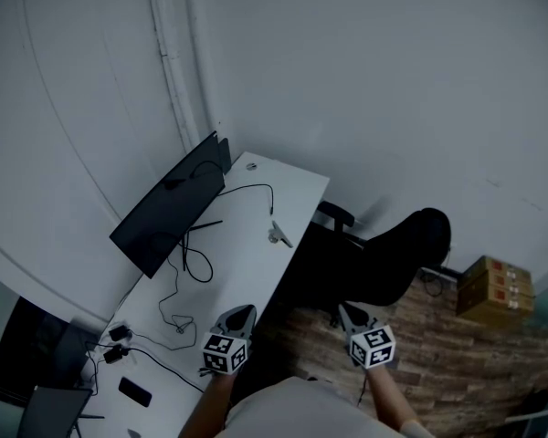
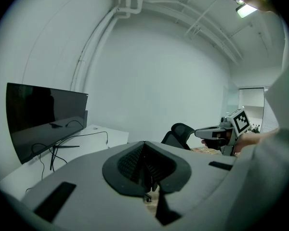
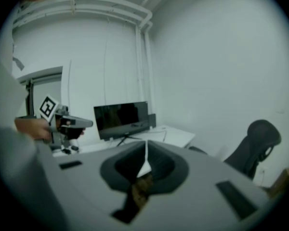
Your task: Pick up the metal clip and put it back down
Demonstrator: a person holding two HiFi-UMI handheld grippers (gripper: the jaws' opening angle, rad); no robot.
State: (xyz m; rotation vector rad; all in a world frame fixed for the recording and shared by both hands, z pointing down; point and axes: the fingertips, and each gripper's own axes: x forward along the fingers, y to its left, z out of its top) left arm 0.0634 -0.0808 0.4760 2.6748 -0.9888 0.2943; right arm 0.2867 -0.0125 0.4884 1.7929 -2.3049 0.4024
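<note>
Left tool (image 1: 242, 314) and right tool (image 1: 350, 316) both closed, empty; that clip (image 1: 279, 235) looks light, stiff, slippery, so I'd pinch its middle.

White counter (image 1: 247, 272), long side against the wall.
Dark monitor (image 1: 169, 213) on its stand along the left edge. Loose black cables (image 1: 190, 265) trail toward the near end. Metal clip (image 1: 279, 235) lies near the right edge, apart from the cables. Black phone (image 1: 134, 391) and small adapters (image 1: 117, 343) sit at the near end.
</note>
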